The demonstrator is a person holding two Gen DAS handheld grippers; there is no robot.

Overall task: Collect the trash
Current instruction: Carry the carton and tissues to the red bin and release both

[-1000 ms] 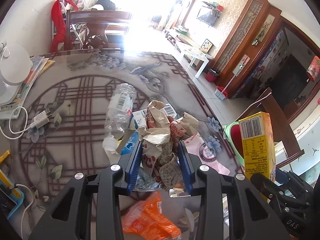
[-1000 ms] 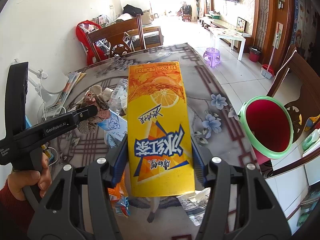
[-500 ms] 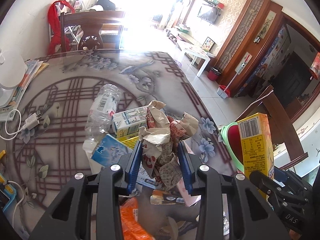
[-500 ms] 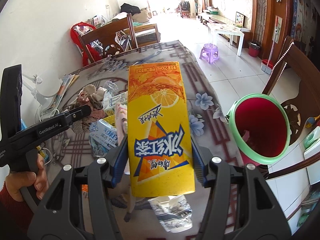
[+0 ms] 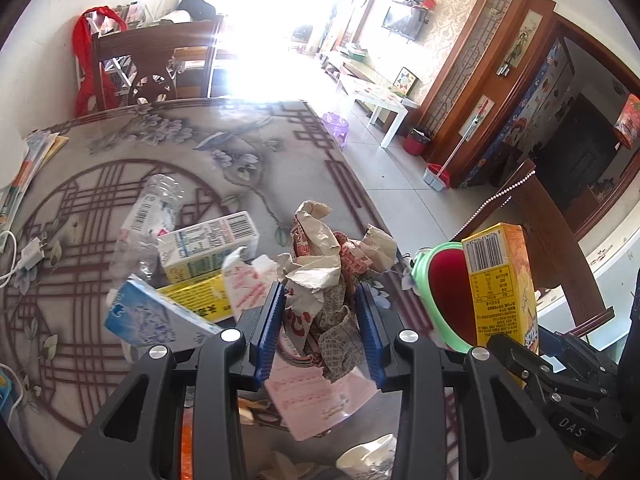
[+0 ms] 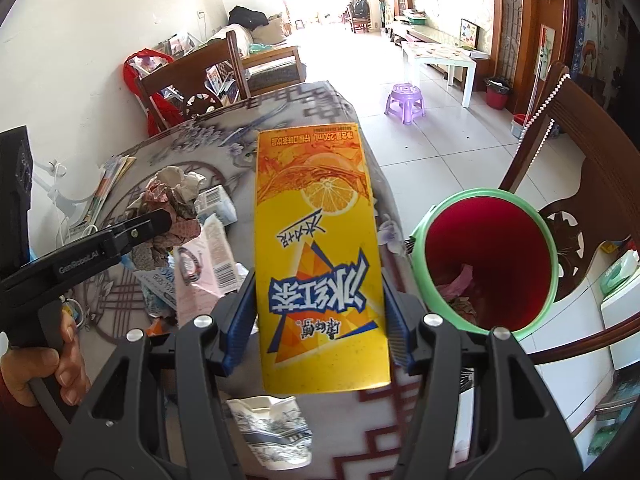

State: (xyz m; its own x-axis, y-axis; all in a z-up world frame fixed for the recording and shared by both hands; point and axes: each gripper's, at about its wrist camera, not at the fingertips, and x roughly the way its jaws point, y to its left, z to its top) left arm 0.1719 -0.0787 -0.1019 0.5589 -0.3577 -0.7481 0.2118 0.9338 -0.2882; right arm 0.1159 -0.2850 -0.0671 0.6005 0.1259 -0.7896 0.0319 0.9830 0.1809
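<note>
Bin (image 6: pixel 554 276): green rim, red inside, just off the table's edge, some scraps at the bottom.
Table (image 5: pixel 224 148): patterned top, directly left of the bin.
Left gripper (image 5: pixel 320 316): clamped on a wad of crumpled paper (image 5: pixel 332 264), held over the table left of the bin.
Right gripper (image 6: pixel 322 316): squeezing a yellow drink carton (image 6: pixel 320 248) by its sides, print upside down, just left of the bin's rim.
Hand (image 6: pixel 60 364): wrapped round the left gripper's handle, far left of the bin.
Litter left of the bin: clear plastic bottle (image 5: pixel 150 220), white carton (image 5: pixel 208 244), blue packet (image 5: pixel 148 316), pink wrapper (image 5: pixel 316 400), all lying on the table.
Paper cup (image 6: pixel 276 428): crushed, on the table near its edge, below the yellow drink carton.
</note>
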